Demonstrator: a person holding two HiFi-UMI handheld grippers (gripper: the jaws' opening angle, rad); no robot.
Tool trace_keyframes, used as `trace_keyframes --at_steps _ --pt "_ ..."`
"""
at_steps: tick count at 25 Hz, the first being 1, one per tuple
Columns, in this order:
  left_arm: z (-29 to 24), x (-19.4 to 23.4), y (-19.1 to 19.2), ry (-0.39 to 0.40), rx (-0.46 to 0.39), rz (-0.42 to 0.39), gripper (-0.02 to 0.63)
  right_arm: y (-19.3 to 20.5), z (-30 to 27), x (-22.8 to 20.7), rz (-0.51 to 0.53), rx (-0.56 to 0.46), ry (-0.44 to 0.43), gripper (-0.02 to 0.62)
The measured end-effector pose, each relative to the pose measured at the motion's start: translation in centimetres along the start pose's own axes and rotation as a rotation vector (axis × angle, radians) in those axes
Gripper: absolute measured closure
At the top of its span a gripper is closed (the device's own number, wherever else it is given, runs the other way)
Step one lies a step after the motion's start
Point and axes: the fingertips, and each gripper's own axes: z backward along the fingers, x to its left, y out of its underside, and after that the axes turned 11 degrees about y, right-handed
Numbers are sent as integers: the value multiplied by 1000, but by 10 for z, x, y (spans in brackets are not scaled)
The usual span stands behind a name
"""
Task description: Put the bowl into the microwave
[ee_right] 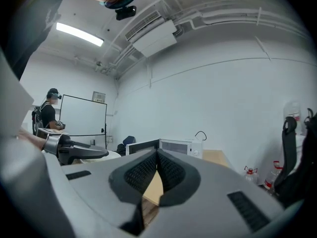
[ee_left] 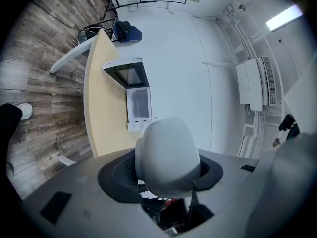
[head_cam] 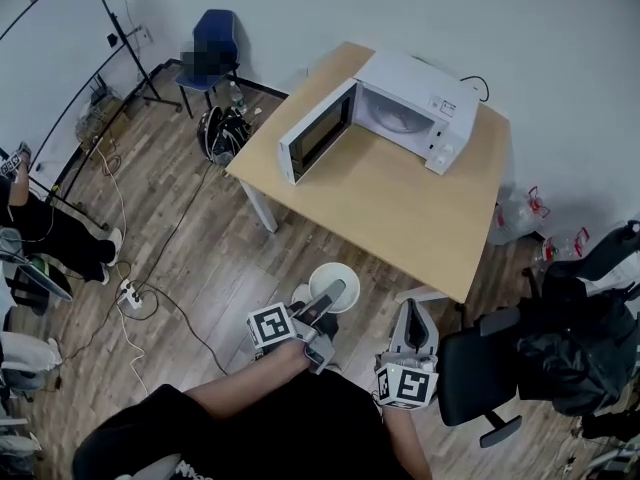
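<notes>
A white bowl (head_cam: 325,273); a white microwave (head_cam: 415,108) with a dark-glass door (head_cam: 318,140); a pale tan wood surface (head_cam: 400,208); a grey-brown, plank-patterned floor (head_cam: 190,248); a blue chair (head_cam: 212,38); a black office chair (head_cam: 480,368).

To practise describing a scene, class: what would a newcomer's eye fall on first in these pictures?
The white microwave on the wooden table stands out mid-frame in the head view, its door swung wide open. Below it, near the person, the left gripper clamps a white bowl over the floor, short of the table. The right gripper beside it is shut and empty.
</notes>
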Motion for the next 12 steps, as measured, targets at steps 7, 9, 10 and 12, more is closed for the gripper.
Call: trace_keyframes --at_steps 7,9,10,12 --pt "-51 21 -66 -11 32 41 377 -6 -79 13 6 48 33 535" --pt "-62 26 -82 -35 64 38 377 -11 -98 13 -25 57 70 535" --pt "-67 27 -89 -40 87 31 377 -14 -106 12 -41 59 94 535" --pt "-79 27 -102 -38 121 31 377 -18 -125 9 -48 68 136 535"
